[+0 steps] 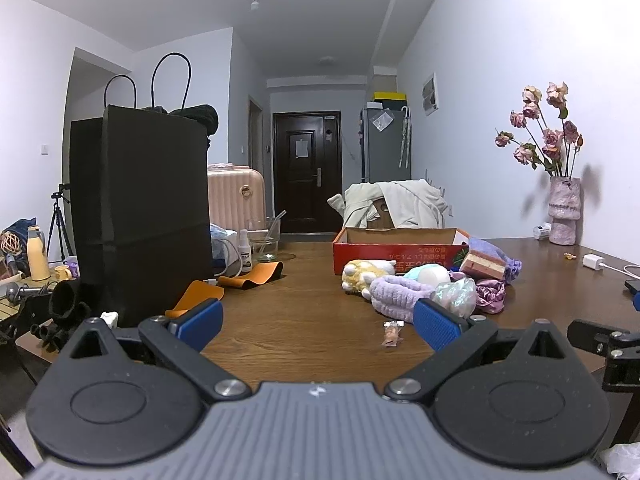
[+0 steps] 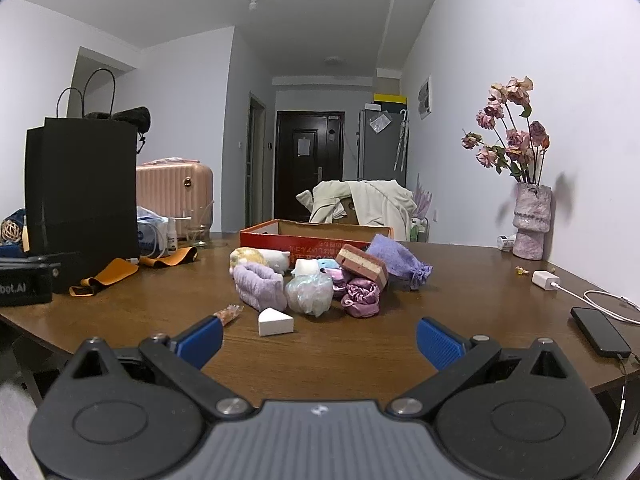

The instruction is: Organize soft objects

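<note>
A pile of soft things lies on the brown table in front of a red cardboard box point(image 2: 308, 240) point(image 1: 396, 250): a yellow-white plush toy point(image 2: 256, 258) point(image 1: 366, 272), a lilac fluffy headband point(image 2: 260, 286) point(image 1: 396, 294), a pale mesh bath puff point(image 2: 310, 294) point(image 1: 456, 294), a purple satin scrunchie point(image 2: 362, 298) point(image 1: 490, 294), a pink layered sponge point(image 2: 362, 266) point(image 1: 482, 266) and a lilac drawstring pouch point(image 2: 394, 262). A white wedge sponge point(image 2: 275, 322) lies nearest. My right gripper point(image 2: 320, 338) is open and empty, short of the pile. My left gripper point(image 1: 318, 322) is open and empty, left of the pile.
A tall black paper bag point(image 1: 144, 208) stands at the left with an orange strap point(image 1: 240, 282) beside it. A small wrapped snack point(image 1: 392, 334) lies near my left gripper. A vase of dried roses point(image 2: 530, 224), a white charger point(image 2: 545, 280) and a black phone point(image 2: 600, 332) sit at the right.
</note>
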`<action>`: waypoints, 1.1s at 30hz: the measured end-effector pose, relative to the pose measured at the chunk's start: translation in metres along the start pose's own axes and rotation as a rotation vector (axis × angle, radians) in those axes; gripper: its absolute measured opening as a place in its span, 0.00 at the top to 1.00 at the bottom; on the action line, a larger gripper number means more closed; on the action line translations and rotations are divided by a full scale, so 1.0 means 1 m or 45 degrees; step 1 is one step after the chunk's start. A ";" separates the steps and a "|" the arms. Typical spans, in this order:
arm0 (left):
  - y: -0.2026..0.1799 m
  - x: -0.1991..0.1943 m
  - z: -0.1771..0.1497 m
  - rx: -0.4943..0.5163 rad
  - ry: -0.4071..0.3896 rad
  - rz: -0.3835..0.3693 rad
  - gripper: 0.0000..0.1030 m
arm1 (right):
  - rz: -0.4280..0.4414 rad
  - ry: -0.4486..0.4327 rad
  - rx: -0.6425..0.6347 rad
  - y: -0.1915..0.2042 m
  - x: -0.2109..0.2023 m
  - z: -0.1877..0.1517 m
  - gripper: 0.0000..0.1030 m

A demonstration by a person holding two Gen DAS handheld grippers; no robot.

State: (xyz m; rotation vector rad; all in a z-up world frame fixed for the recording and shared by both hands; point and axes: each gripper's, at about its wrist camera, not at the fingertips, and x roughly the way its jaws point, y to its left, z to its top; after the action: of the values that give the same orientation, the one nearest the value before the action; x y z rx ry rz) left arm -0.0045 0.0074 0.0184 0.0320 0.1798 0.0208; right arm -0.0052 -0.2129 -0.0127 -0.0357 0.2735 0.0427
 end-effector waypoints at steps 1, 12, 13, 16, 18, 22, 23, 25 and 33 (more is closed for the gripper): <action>0.000 0.000 0.000 0.000 0.001 -0.002 0.00 | -0.001 0.000 0.000 0.000 0.000 0.000 0.00; 0.001 0.000 0.001 -0.005 0.008 -0.001 0.00 | -0.040 -0.001 -0.005 -0.001 -0.001 0.000 0.00; 0.001 0.000 0.001 -0.005 0.008 -0.001 0.00 | -0.041 0.001 -0.008 -0.001 -0.001 0.000 0.00; 0.000 -0.001 0.001 -0.004 0.008 -0.002 0.00 | -0.039 0.001 -0.006 -0.001 -0.001 -0.001 0.00; 0.000 -0.001 0.001 -0.001 0.007 -0.003 0.00 | -0.042 0.002 -0.010 0.000 -0.001 -0.001 0.00; 0.000 -0.001 0.001 -0.004 0.014 0.002 0.00 | -0.039 0.004 -0.013 0.000 -0.001 -0.001 0.00; 0.000 -0.001 0.001 -0.005 0.016 0.005 0.00 | -0.040 0.004 -0.014 0.000 -0.001 -0.001 0.00; 0.000 0.000 0.002 -0.006 0.019 0.004 0.00 | -0.041 0.002 -0.011 0.000 -0.001 -0.001 0.00; -0.001 0.002 0.001 -0.002 0.029 0.001 0.00 | -0.046 0.009 -0.012 0.000 0.000 -0.003 0.00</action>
State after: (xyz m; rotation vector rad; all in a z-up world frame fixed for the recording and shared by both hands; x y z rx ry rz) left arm -0.0020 0.0068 0.0188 0.0302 0.2022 0.0219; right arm -0.0063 -0.2134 -0.0155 -0.0503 0.2796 0.0084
